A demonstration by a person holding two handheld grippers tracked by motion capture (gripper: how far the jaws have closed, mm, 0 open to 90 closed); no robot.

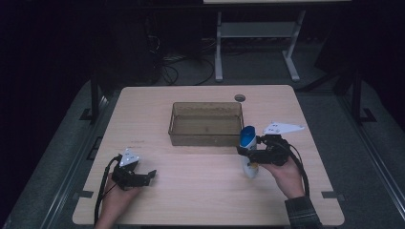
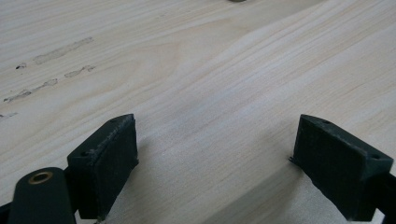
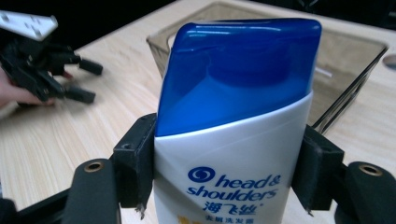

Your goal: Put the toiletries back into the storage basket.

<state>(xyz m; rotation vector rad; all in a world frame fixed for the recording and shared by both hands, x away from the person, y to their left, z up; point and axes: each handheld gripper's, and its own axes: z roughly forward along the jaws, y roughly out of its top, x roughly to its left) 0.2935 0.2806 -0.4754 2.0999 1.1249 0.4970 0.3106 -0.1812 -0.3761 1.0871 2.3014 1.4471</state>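
Clamped by the right tool [image 3: 224, 172] across the white waist, just under the blue cap: a white plastic shampoo bottle with a slanted blue cap [image 3: 233, 116], upright or nearly so, pads pressing both flanks. Seen from the high view as held just off the pale wooden worktop [image 1: 191, 200], at the right front corner of the clear brownish rectangular plastic bin [image 1: 206, 123], bottle [image 1: 247, 148] near that corner but outside the bin wall. Likely risk: slipping or swivelling between the pads, given a smooth curved plastic body gripped high and most of its weight hanging below the pinch line. Second risk, judged from the closeness: clipping the bin's near rim with the bottle's base while crossing over, enough to shove the light bin or twist the bottle out of the grip; more height before moving across would guard against that. Third: dropping from too high, so that the bottle topples or bounces inside. Left tool [image 2: 210, 163] spread wide with nothing between, low over bare worktop at the front left, well apart from bottle and bin, of no help if the bin slides.
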